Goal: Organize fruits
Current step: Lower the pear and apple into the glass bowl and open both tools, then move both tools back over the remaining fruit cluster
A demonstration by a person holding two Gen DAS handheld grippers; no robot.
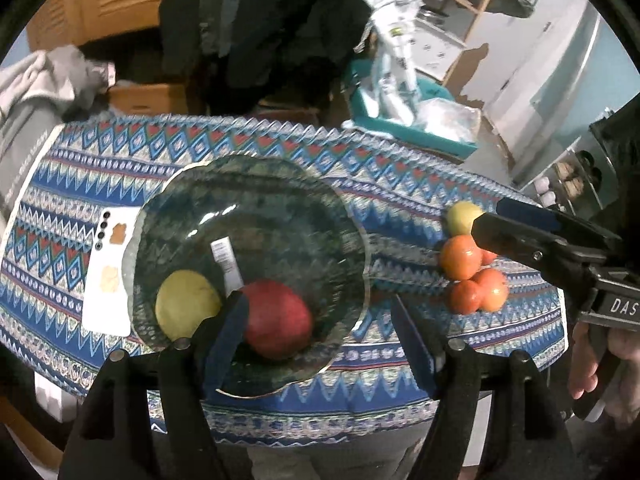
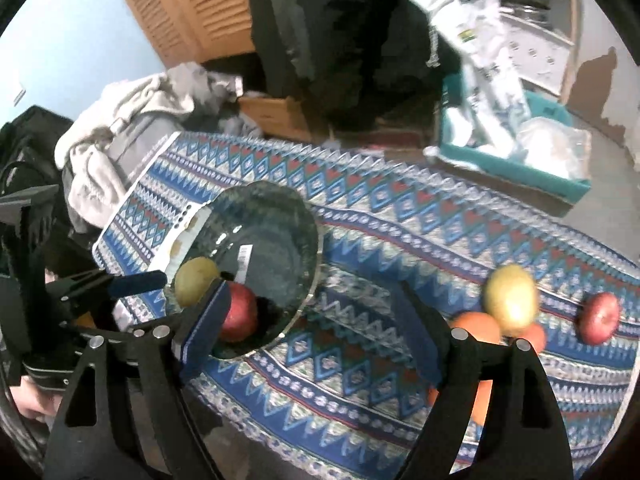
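A dark green glass bowl with a wavy rim sits on the table's blue patterned cloth, and two fruits lie in it: one yellow apple and one red apple, close together at the near side. A white label shows on the bowl's floor just behind them. Beside the bowl, partly tucked under its rim, lies one white phone, back up.

Off to the other side, well apart from the bowl, a small pile of fruit rests on the cloth. From the right wrist view I count one yellow-green apple, one red apple alone a little beyond it, and orange fruits bunched beneath the yellow one. From the left wrist view four orange ones seem to show, though the other gripper covers part of the pile, so that count is not sure.

The left gripper hangs above the bowl's near edge with its jaws parted and nothing between the pads; the red apple in the bowl lies just past one finger. The right gripper hangs over bare cloth between bowl and pile, jaws wide, holding nothing.

Behind the table stand one teal crate stuffed with white bags and one heap of grey clothes.
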